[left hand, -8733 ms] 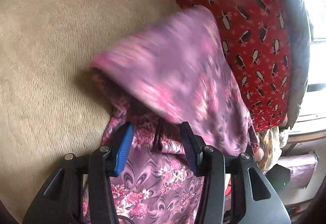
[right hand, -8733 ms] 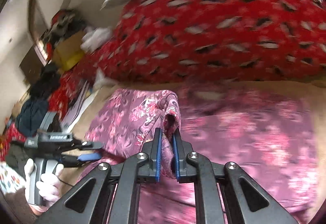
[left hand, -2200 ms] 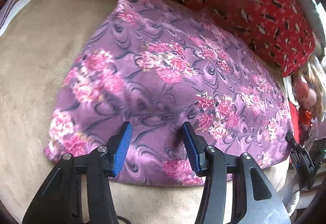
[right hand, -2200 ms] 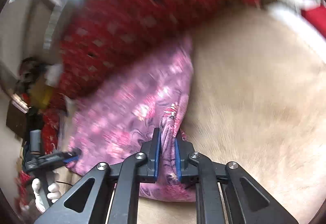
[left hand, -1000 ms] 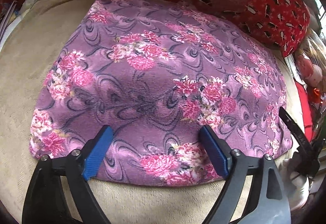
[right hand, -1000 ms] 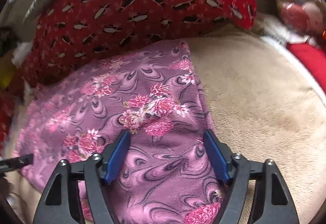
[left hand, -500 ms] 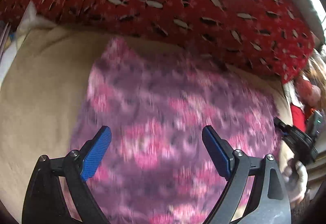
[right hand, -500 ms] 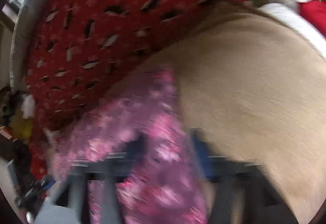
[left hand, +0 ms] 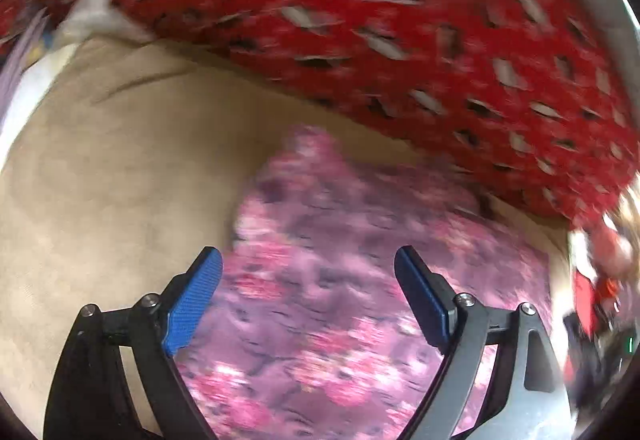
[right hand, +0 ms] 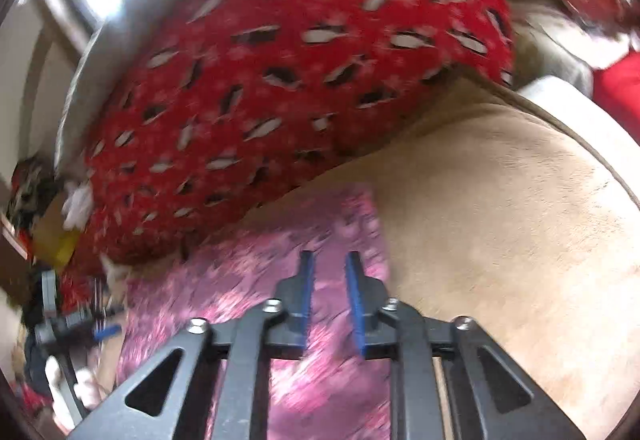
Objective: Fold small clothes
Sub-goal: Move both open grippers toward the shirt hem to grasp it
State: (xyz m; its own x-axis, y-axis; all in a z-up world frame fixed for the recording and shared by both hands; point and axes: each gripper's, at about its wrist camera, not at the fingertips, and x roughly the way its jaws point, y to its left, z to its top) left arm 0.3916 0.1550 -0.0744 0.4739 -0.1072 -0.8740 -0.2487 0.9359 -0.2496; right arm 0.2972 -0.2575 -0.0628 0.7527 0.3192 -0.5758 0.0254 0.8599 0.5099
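Cloth: the purple garment with pink flower print (left hand: pixel 352 304) lies flat on the tan plush cushion (left hand: pixel 100 175), with its far corner at about 12 o'clock, close to the red pillow with black-and-white penguin print (left hand: pixel 400 39). I reckon it's spread flat there because the cushion is the only open surface to fold on.

Left claw: my left gripper (left hand: pixel 308 292) has its blue-padded fingers (left hand: pixel 192 300) spread wide and is holding nothing. The garment's left edge runs up past the 9 o'clock finger. From the right wrist camera I can see it (right hand: pixel 76 324) way off at 8 o'clock, at the garment's other end.

Right claw: my right gripper (right hand: pixel 330 300) has its jaws only a narrow gap apart. Cloth (right hand: pixel 280 280) shows through the gap, but the blur means I honestly can't tell whether any of it is pinched or the jaws are just above it. It sits near the garment's right edge, with bare cushion (right hand: pixel 500 220) from 1 to 4 o'clock.

Why this setup: one claw at each end looks to me like getting ready for the next fold.

Caveat: both views are smeared, so seams and layers aren't readable.
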